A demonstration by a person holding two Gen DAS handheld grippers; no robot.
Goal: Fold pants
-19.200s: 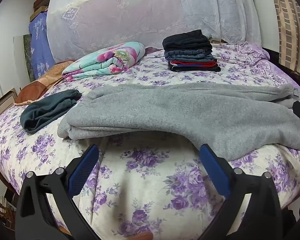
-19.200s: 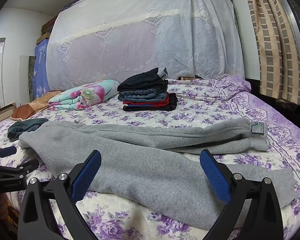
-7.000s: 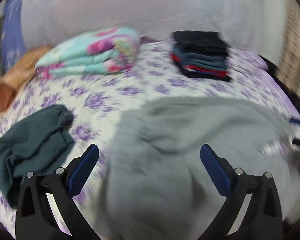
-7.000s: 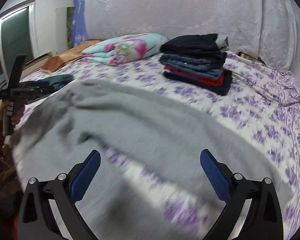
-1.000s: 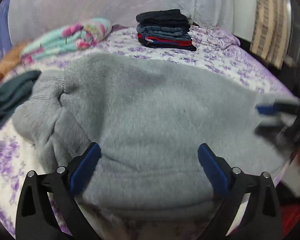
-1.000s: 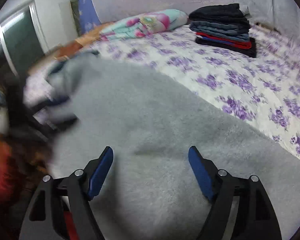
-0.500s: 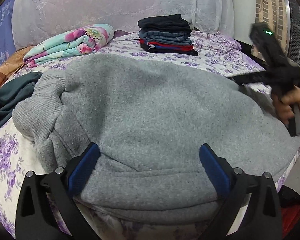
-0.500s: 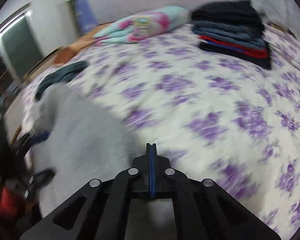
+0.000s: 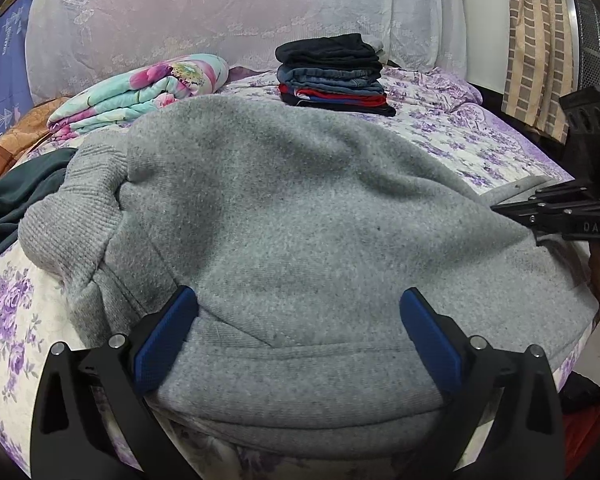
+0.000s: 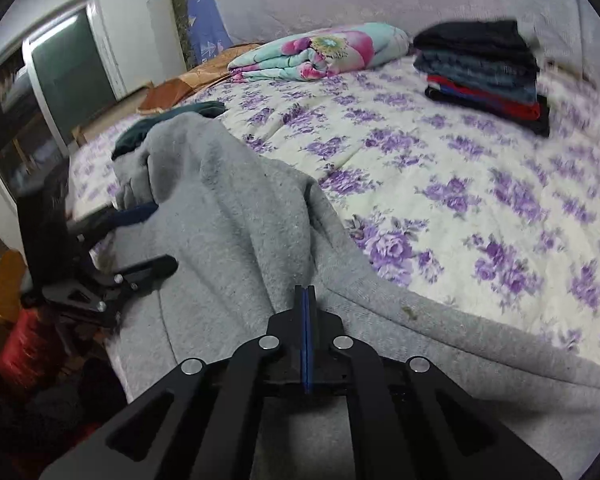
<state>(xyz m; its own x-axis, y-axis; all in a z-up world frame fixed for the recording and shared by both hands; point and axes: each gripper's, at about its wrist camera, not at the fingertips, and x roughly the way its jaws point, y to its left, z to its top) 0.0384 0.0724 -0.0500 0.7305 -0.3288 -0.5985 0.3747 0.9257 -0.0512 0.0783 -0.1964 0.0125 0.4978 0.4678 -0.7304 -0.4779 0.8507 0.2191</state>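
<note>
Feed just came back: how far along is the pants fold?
Done: grey pants lie doubled into a short bundle at the bed edge. In hand: right gripper is pinched shut on a raised fold; left gripper is open over the cloth. Left: finish folding, flatten.

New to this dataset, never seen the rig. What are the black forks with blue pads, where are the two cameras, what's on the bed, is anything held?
A person holds one two-finger tool in each hand; each carries a fisheye camera looking along its fingers. Left view: the left hand-held gripper is open, blue pads either side of the grey fleece sweatpants on the purple-flowered bedspread. Right view: the right hand-held gripper is shut, apparently pinching a fold of those pants. Behind lie a stack of folded dark clothes, a folded floral blanket and a dark green garment.
</note>
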